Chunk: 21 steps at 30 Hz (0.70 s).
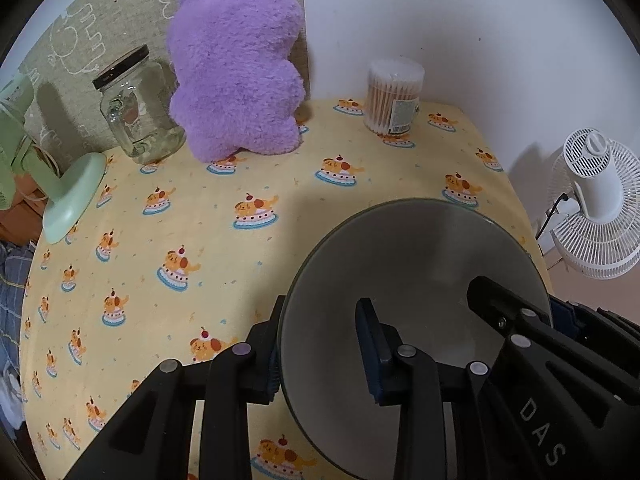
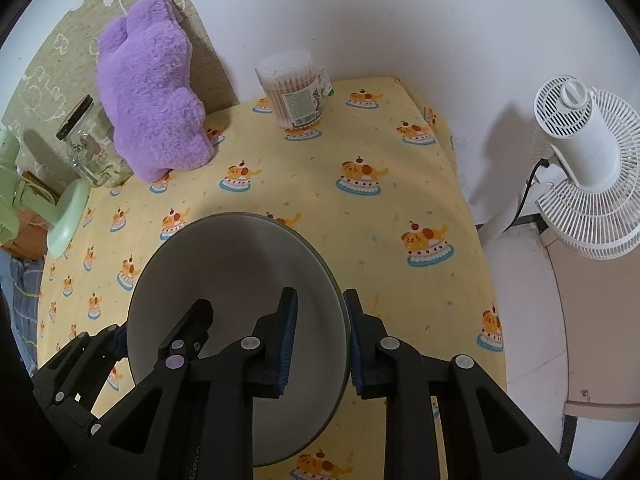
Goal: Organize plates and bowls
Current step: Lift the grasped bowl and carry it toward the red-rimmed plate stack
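Note:
A grey bowl [image 1: 404,264] with a dark rim is over the yellow patterned tablecloth [image 1: 192,224]; I cannot tell whether it rests on the cloth. My left gripper [image 1: 324,344] straddles its left rim, one finger outside and one inside, shut on the wall. My right gripper [image 2: 320,336] straddles the bowl's [image 2: 236,268] right rim the same way, with a thin gap showing at the outer pad. Each gripper shows in the other's view: the right one in the left wrist view [image 1: 516,312], the left one in the right wrist view [image 2: 160,332].
At the back stand a purple plush toy [image 1: 236,64], a glass jar [image 1: 140,112] with a black lid, and a tub of cotton swabs [image 1: 394,98]. A green fan base [image 1: 68,196] sits at the left edge. A white fan [image 2: 588,168] stands beyond the table's right edge.

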Motion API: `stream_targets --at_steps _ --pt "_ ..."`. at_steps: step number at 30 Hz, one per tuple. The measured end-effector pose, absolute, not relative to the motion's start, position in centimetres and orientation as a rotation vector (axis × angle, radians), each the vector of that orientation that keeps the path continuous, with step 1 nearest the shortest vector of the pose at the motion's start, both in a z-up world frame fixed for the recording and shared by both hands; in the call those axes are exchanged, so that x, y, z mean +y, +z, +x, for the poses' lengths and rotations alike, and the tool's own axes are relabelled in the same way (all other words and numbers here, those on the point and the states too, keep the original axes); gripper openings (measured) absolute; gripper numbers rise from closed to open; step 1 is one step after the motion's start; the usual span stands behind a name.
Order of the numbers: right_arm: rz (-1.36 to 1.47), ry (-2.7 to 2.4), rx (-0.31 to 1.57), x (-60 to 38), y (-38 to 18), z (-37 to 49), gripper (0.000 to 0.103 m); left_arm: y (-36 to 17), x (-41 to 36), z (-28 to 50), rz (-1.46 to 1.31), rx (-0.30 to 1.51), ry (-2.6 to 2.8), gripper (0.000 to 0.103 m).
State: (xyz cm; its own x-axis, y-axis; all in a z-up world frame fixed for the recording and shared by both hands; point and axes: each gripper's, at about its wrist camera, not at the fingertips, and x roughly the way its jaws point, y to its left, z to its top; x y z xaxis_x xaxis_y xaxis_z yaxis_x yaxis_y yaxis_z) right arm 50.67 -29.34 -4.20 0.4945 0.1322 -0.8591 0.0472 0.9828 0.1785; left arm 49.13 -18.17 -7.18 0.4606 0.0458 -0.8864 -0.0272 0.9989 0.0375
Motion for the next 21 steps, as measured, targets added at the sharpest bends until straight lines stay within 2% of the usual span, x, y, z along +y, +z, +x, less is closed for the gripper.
stream_targets --at_steps 21 --pt "0.165 0.007 1.049 -27.2 -1.4 44.4 0.026 -4.2 -16.3 42.9 -0.021 1.068 0.002 0.032"
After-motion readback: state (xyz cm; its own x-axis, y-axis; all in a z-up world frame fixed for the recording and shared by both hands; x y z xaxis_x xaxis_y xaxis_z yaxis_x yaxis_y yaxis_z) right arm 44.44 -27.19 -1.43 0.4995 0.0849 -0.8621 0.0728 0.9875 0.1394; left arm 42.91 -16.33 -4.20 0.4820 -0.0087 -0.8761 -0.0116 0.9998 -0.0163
